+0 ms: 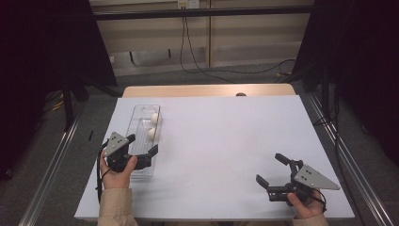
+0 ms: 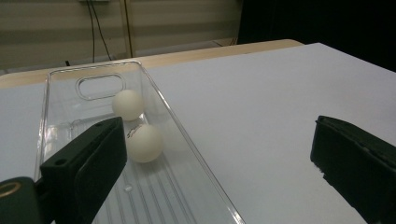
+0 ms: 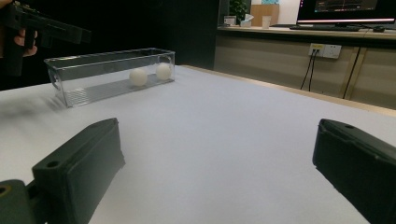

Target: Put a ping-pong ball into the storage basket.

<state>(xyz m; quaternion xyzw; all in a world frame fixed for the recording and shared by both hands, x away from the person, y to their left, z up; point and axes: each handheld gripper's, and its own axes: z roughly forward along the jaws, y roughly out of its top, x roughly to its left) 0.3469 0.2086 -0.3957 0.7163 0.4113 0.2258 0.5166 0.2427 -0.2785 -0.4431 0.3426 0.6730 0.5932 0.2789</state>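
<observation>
Both tools gape: left tool [image 1: 142,146] over clear tray [image 1: 139,114] (two balls [image 1: 151,133] inside), right tool [image 1: 271,170] apart.

A fixed camera above my side is looking forward and down, taking in the whole white tabletop [image 1: 226,141] and the floor beyond. The camera riding on my left gripper [image 1: 141,147] is looking along its fingers [image 2: 88,163] from close over the clear tray [image 2: 154,100], facing the far wall. The one on my right gripper [image 1: 273,169] is sitting low near the tabletop, facing across it toward the tray [image 3: 109,74] well away. All three views are sharing that tray and its two white balls [image 1: 153,126].
</observation>
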